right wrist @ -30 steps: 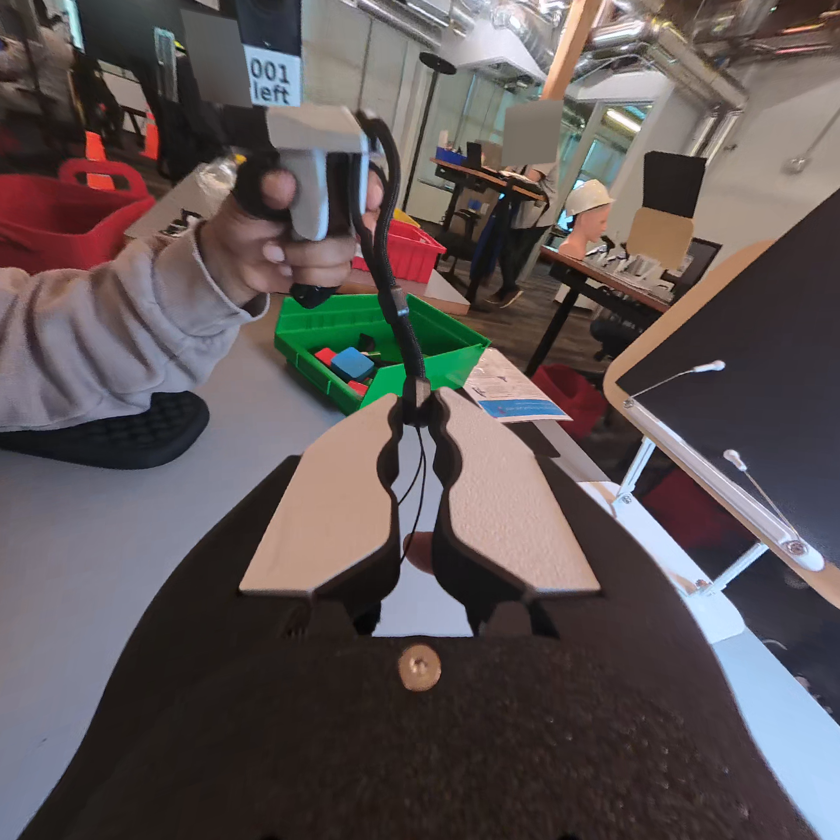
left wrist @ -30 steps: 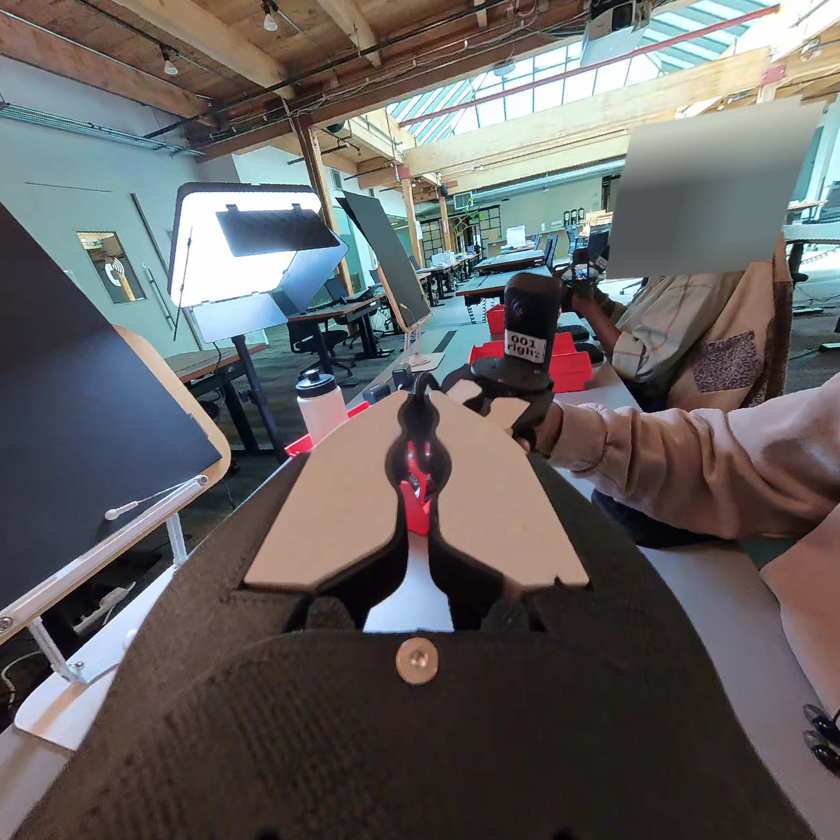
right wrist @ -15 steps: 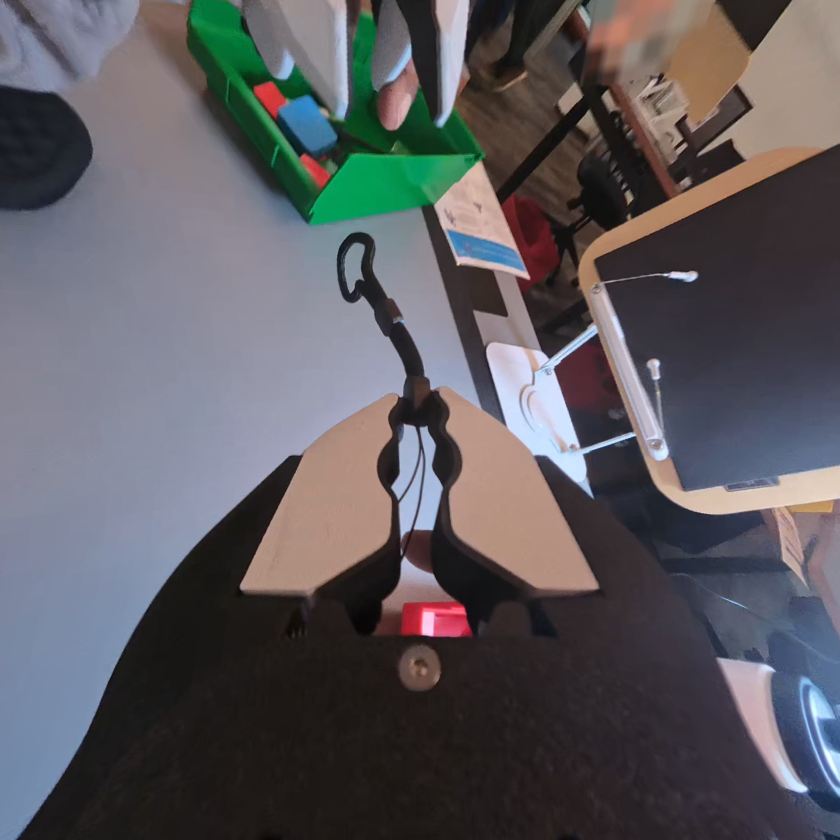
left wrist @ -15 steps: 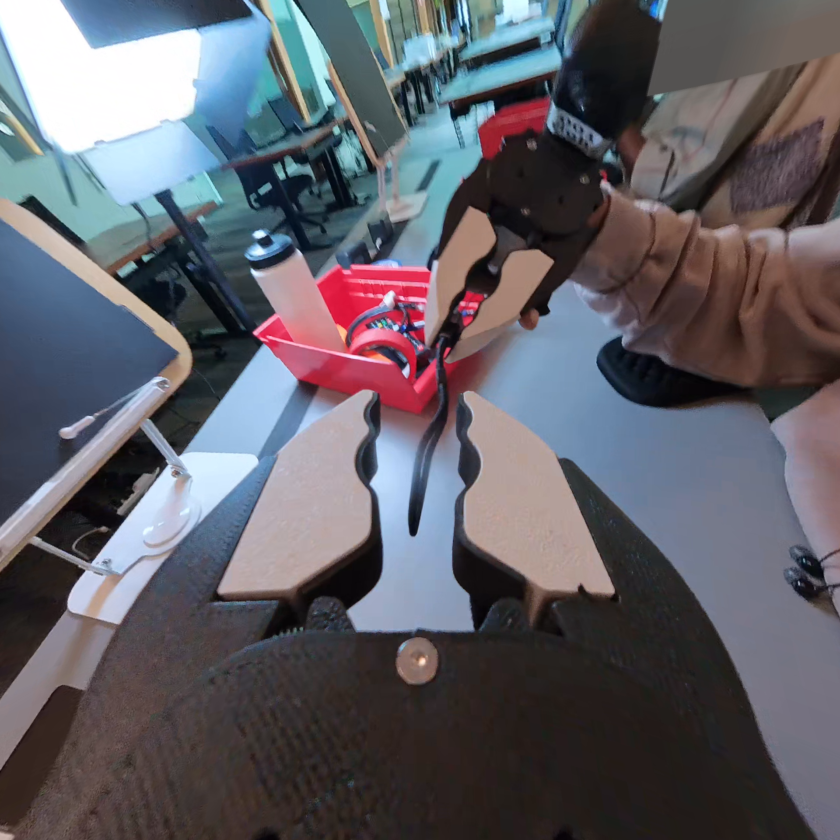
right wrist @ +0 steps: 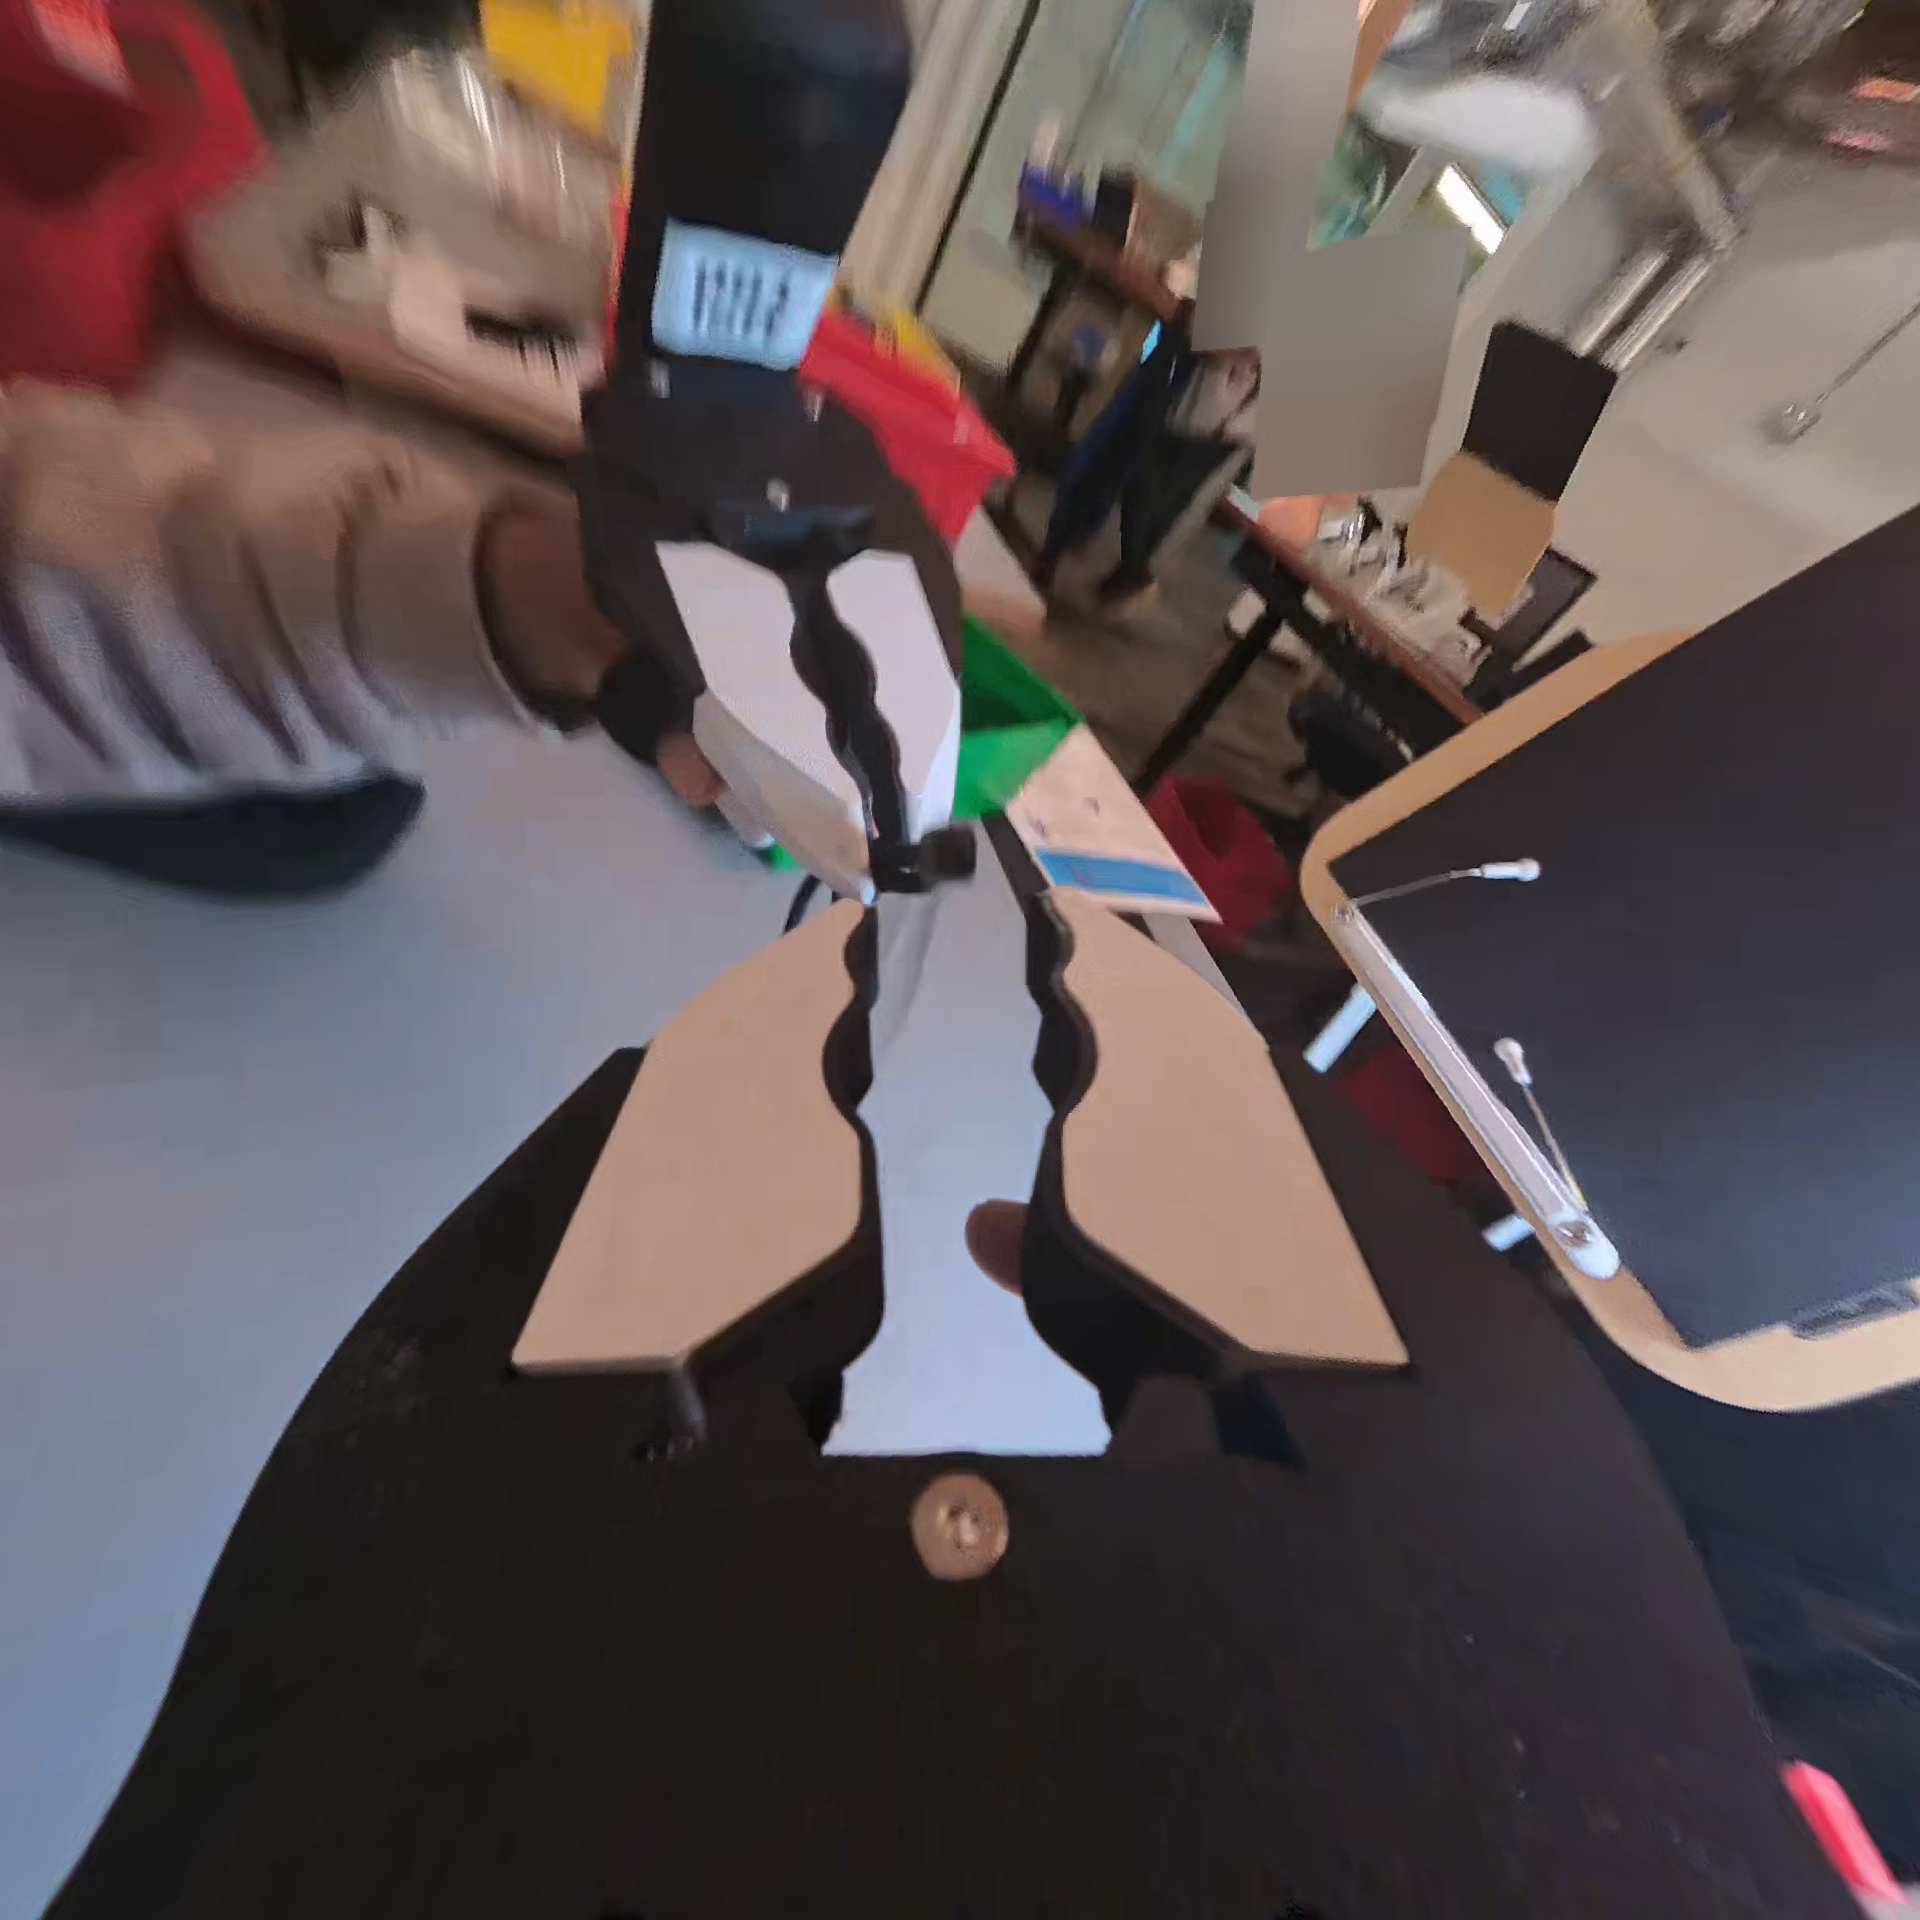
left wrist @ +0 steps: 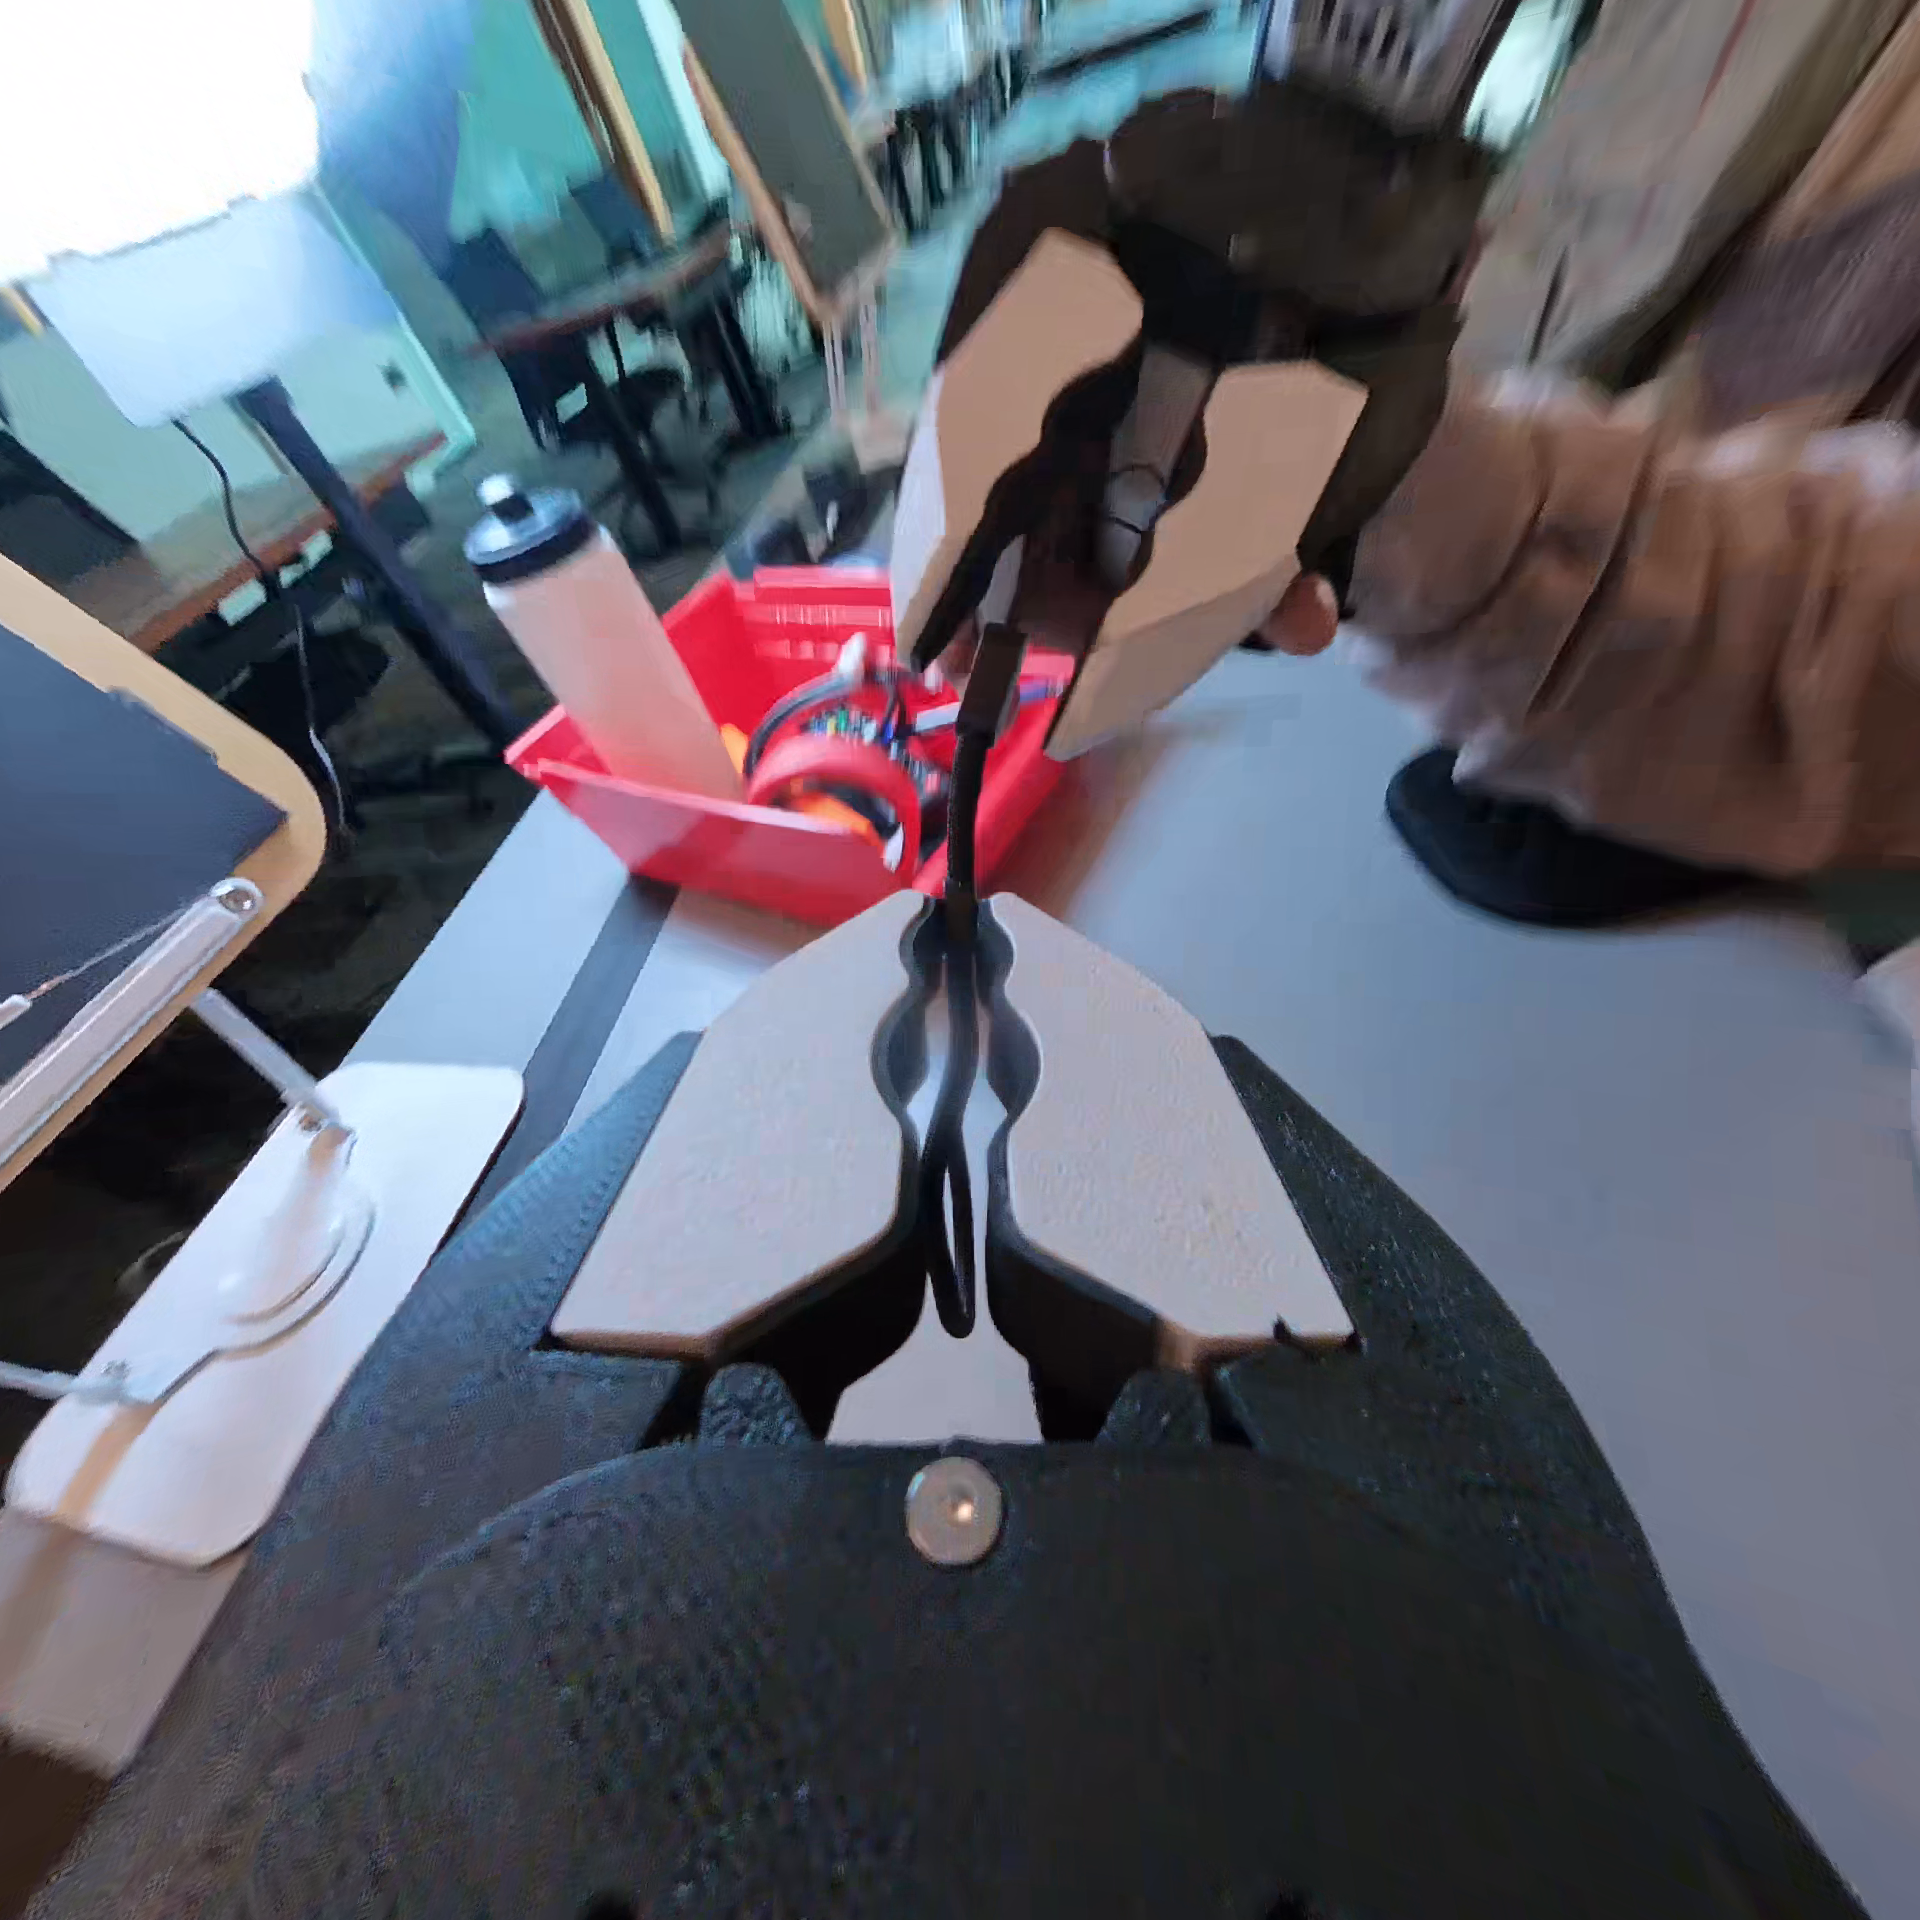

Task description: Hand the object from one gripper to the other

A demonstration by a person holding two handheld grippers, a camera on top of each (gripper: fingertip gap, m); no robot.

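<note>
My left gripper (left wrist: 954, 914) was clamped on the black cord (left wrist: 961, 790); my right gripper (right wrist: 951, 914) hung spread apart above the grey table (right wrist: 312, 1039).

Two grippers (left wrist: 961, 914) (right wrist: 951, 914), one black cord (left wrist: 964, 790), one red bin (left wrist: 727, 842), one bottle (left wrist: 613, 665).

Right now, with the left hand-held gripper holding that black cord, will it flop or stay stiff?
Probably semi-stiff: the black cord rises nearly straight from the shut left hand-held gripper. Likely light, being thin. The looped tail lies between the fingers.
</note>
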